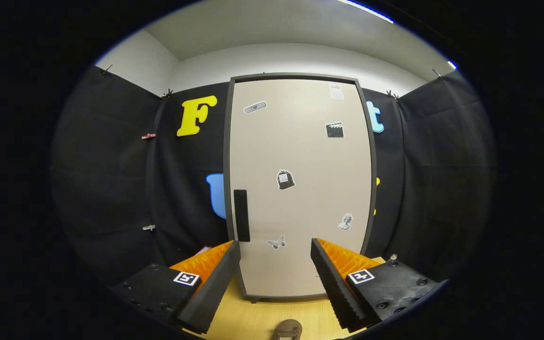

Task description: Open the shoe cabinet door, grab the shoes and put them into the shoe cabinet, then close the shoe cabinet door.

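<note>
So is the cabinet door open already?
No, the shoe cabinet door sits flush in its dark frame, its handle untouched, beyond the open gripper.

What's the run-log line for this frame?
phase: start | door: closed | handle: ahead of left finger | claw: open, empty | shoe: below claw

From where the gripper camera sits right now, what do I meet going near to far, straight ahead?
Shoe below the open hand-held gripper → bare wooden floor → closed shoe cabinet door, with its dark handle near the left edge → black cloth wall behind.
</note>
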The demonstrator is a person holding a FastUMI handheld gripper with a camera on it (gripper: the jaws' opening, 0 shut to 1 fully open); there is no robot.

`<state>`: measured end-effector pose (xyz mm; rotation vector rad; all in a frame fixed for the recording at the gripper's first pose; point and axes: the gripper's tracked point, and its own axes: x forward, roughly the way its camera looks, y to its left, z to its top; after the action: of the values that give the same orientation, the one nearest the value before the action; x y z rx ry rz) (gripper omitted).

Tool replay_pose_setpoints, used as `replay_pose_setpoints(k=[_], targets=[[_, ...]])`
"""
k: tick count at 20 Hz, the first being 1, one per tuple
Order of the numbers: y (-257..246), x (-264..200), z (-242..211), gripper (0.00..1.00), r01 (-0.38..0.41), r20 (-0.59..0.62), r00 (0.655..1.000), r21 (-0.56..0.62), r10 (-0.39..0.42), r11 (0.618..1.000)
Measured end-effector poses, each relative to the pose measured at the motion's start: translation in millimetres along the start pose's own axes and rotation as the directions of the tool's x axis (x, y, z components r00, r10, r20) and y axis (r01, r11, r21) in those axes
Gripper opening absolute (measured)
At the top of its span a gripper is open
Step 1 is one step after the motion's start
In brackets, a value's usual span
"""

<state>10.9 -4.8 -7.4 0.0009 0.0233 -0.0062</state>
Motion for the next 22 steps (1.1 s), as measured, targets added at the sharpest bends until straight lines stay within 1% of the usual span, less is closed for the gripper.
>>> replay_pose_setpoints(k=[4,6,11,16,18,22], targets=[[1,5,-2,0.98,-0.002,-0.005,1.0,0.001,0.002,1.0],[5,10,-6,0.98,-0.015,-0.014,1.0,0.005,0.015,1.0],[22,32,-14,0.98,-0.028,-0.034,0.999,0.003,0.029,1.0],[49,68,-19,0.98,-0.045,-0.038,0.998,0.02,0.046,0.999],[57,87,-23,0.98,-0.044,-0.043,0.998,0.017,0.045,0.999],[68,132,-26,0.98,-0.033,-0.046,0.998,0.049,0.035,0.998]])
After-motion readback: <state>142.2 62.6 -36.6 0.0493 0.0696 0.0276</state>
